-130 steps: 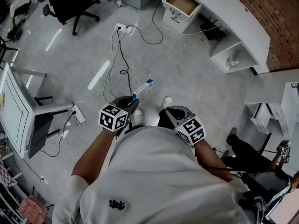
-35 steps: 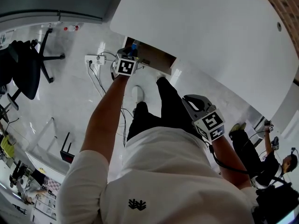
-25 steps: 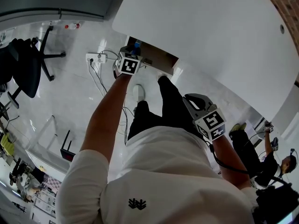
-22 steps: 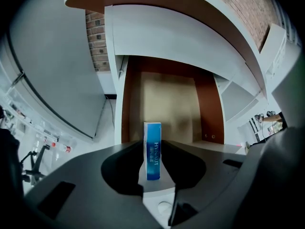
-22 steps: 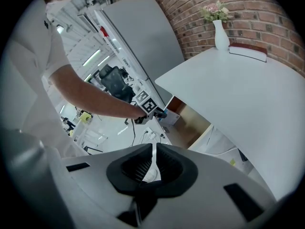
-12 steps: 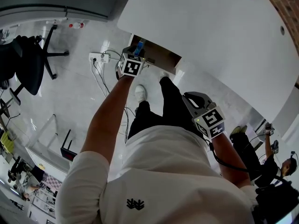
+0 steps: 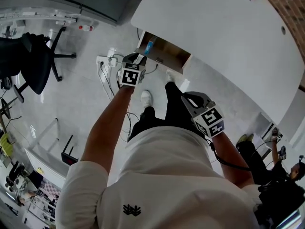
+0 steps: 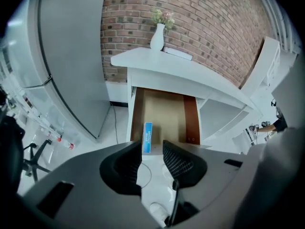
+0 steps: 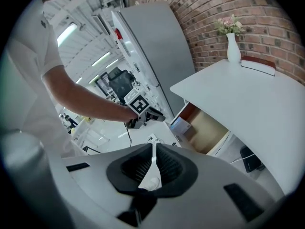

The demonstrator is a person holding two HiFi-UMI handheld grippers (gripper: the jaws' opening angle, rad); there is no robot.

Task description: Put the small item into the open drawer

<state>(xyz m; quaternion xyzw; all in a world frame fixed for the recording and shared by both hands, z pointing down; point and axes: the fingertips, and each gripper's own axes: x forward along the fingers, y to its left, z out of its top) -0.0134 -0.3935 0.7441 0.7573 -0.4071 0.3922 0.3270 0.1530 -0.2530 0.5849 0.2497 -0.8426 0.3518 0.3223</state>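
Observation:
The small item, a blue and white box [image 8: 147, 137], lies on the wooden bottom of the open drawer [image 8: 164, 112] near its front left corner. My left gripper [image 8: 151, 156] hovers just short of the drawer front, open, with nothing between its pads. From the head view the box [image 7: 149, 47] sits in the drawer [image 7: 167, 56] beyond the left gripper [image 7: 135, 57]. My right gripper [image 7: 188, 99] hangs by the person's hip, away from the drawer. Its jaws [image 9: 152, 163] are shut and empty. The right gripper view also shows the box [image 9: 181, 126] in the drawer [image 9: 209, 128].
The drawer belongs to a white desk [image 7: 224, 37] carrying a white vase [image 8: 157, 36] before a brick wall. A grey cabinet [image 8: 71, 56] stands left of it. A power strip [image 7: 104, 61] and cables lie on the floor beside the person's shoe [image 7: 146, 98]. An office chair [image 7: 33, 61] stands farther left.
The left gripper's jaws have opened and let go of the box, which now rests in the drawer. The gripper has drawn back a little. The right gripper stays by the hip.

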